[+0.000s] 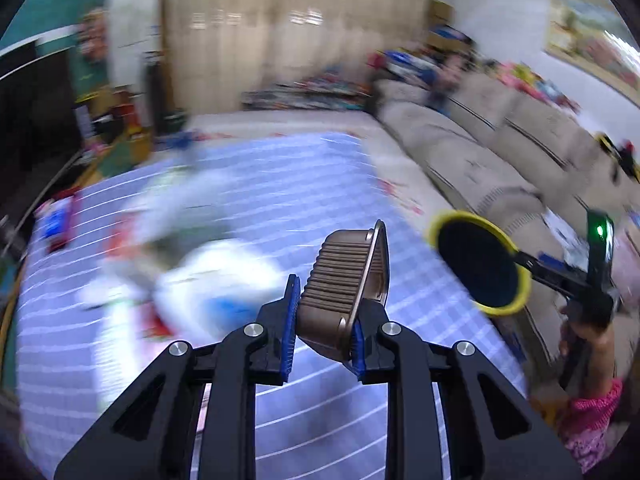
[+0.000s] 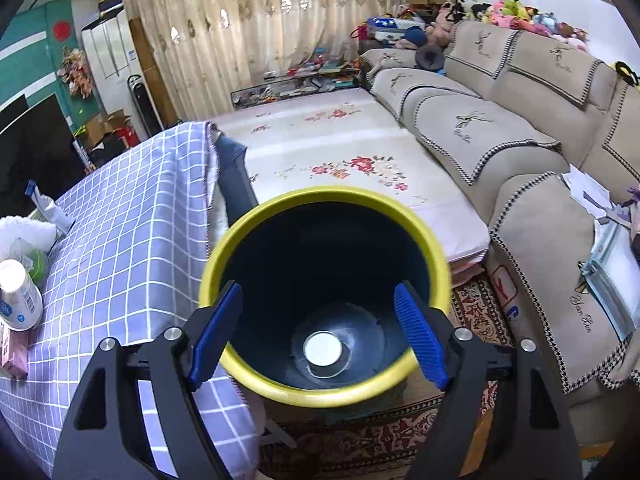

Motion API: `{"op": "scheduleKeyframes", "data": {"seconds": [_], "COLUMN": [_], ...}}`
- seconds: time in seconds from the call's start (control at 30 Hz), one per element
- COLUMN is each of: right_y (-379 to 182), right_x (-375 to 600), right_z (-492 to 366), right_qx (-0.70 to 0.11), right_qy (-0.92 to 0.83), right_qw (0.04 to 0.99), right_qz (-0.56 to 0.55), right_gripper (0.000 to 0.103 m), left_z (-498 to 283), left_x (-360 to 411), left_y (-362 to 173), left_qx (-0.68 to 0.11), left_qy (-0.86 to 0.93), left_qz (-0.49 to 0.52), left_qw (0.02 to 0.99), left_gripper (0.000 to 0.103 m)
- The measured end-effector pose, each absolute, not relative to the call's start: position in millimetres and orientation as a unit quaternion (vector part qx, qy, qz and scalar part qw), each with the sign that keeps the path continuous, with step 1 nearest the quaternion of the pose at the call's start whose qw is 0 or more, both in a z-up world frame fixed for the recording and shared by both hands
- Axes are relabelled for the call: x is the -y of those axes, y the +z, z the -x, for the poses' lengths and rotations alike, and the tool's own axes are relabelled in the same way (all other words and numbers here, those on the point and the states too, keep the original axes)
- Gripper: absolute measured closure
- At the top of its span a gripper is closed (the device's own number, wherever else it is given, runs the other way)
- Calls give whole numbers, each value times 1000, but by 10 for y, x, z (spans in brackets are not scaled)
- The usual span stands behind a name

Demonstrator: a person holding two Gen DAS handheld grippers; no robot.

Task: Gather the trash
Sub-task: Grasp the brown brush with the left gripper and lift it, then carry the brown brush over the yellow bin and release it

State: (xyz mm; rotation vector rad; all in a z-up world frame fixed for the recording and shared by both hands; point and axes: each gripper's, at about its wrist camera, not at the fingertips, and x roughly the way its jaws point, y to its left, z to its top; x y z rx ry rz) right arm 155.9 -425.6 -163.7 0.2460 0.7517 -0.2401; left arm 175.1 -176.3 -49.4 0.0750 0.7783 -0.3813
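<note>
The left gripper points forward and down over the table, which is covered by a checked cloth. Its two blue pads are closed on a small brown ribbed tray, a piece of trash. The tray stands on its edge between the pads, tilted, with its ribbed bottom toward the left and its rim toward the right. It is lifted above the cloth and does not touch it. The left wrist view is blurred, so the white and coloured things that lie farther on the cloth are not clear.

At the right side of this view the right gripper is visible, held by a person's hand in a pink sleeve. It carries the trash bin, which is well apart from the tray.

In the right wrist view the right gripper also points forward and down. Its jaws stand wide and hold the trash bin by the yellow rim, one pad at each side. The bin is tilted toward the camera, so its dark inside and a white round spot at the bottom are seen. The bin hangs beside the table edge, above a patterned carpet. On the cloth at the left stands a white bottle.
</note>
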Motion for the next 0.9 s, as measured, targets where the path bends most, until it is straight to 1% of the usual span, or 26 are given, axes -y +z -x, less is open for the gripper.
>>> {"op": "scheduleKeyframes", "data": {"seconds": [0.17, 0.37, 0.63, 0.67, 0.7, 0.73, 0.77, 0.8, 0.9], "right_y": [-1596, -1579, -1640, -1651, -1657, -1665, -1671, -1679, -1694], "right_x": [4446, 4690, 4890, 4921, 4947, 4974, 4995, 5006, 5016], "right_z": [-1400, -1292, -1248, -1238, -1230, -1220, -1210, -1204, -1204], "right_qx": [-356, -351, -358, -359, -359, -359, -359, -359, -360], "right_qy": [-127, -140, -149, -151, -152, -153, -154, -156, -157], "right_qw": [917, 916, 910, 909, 909, 909, 908, 908, 907], "right_qz": [-129, -137, -144, -145, -146, -148, -150, -151, -153], "right_gripper": [29, 28, 28, 28, 28, 28, 28, 27, 27], "left_z": [-2053, -2389, -2686, -2671, -2689, -2700, -2693, -2684, -2640], "left_x": [2699, 3586, 4446, 4472, 4533, 4575, 4600, 4621, 4629], "left_y": [-700, -947, -1369, -1402, -1434, -1449, -1464, -1458, -1418], "left_qx": [-398, -415, -445, -448, -450, -450, -448, -444, -439], "left_qy": [-257, -287, -279, -278, -276, -275, -273, -271, -270], "left_qz": [-65, -83, -112, -113, -114, -114, -115, -118, -118], "left_qw": [878, 860, 843, 842, 841, 842, 844, 846, 849], "left_gripper": [81, 80, 80, 78, 69, 65, 58, 54, 46]}}
